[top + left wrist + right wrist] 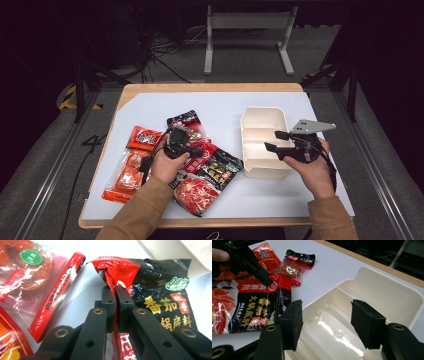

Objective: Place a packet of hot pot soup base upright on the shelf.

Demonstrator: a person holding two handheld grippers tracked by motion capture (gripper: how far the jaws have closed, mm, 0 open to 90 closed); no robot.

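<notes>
My left gripper (199, 149) is shut on the red corner of a black and red sauce packet (155, 290), which lies on the white table cover beside a cream two-part container (260, 125). The same packet (220, 167) lies left of that container in the high view. My right gripper (275, 141) hangs open over the container's near half, nothing between its jaws. In the right gripper view the open gripper (325, 320) frames the container's bare inside (342, 332), and the left gripper (268, 281) pinches the packet (262, 307) farther off.
Several more food packets lie around the left hand: two orange ones (127, 175) at the left, a clear one with a black and red top (186, 120) behind, a large red one (195, 192) in front. The table's wooden edge (210, 87) runs along the back.
</notes>
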